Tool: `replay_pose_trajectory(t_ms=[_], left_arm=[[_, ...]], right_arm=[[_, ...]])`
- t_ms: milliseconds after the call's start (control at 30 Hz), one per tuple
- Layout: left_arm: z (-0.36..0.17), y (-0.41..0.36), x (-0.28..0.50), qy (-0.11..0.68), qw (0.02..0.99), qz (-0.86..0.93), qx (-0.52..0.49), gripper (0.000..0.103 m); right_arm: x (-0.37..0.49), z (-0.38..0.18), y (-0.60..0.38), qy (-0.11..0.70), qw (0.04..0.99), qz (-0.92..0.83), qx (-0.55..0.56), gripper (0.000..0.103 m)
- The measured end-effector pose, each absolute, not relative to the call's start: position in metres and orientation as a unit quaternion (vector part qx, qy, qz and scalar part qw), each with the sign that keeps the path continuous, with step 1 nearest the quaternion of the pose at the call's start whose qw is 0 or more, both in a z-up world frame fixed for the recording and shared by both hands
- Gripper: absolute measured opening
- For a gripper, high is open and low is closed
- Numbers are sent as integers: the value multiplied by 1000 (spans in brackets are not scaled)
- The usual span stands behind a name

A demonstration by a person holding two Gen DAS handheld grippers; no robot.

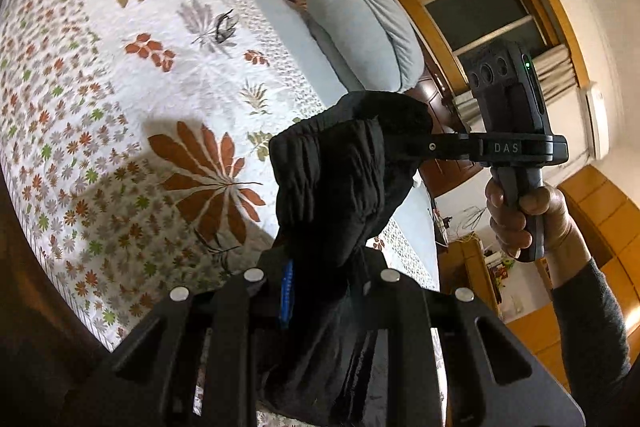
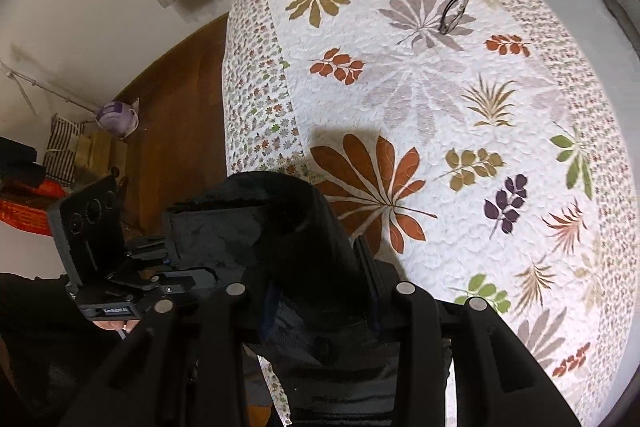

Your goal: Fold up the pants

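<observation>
So both grippers are pinched down on the black pants (image 1: 340, 171) right now. The left gripper (image 1: 320, 291) has its jaws nearly closed with a bunched handful of waistband fabric squeezed between them, and the right gripper (image 1: 404, 143) clamps the other side of the same bundle, its jaws a bit wider because the wad it grabs is thicker. From the right wrist view the right gripper (image 2: 320, 291) has dark cloth jammed between its fingers and the left gripper (image 2: 168, 251) sits just beside it, off to the left. The pants hang in the air between the two tools, well above the floral quilt (image 1: 120, 87) on the bed, not lying flat at all. What I'd worry about: the fabric is scrunched, not spread, so if they lay it down like this the legs probably land twisted or doubled up and the fold comes out lumpy. Also the left grip looks like it's on a thin edge, so a quick shake could let it slip out. There's also a pair of glasses (image 2: 452, 13) lying on the quilt farther out, and the pants could flop onto them.
</observation>
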State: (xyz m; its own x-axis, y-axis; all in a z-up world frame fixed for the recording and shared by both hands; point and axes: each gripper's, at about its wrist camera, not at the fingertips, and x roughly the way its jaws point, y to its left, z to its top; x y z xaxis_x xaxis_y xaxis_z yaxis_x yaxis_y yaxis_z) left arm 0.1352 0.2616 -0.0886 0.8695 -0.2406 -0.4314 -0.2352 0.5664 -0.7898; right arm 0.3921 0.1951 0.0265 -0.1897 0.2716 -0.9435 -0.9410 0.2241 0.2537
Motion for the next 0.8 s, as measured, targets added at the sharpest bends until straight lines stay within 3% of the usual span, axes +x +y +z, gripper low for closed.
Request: replay_pose_trajectory(t_ms=[800], left_arm=[[-20,187,132,255,897,-48,-358,20]], right_arm=[[375,95,94,501,642,516,-267,34]])
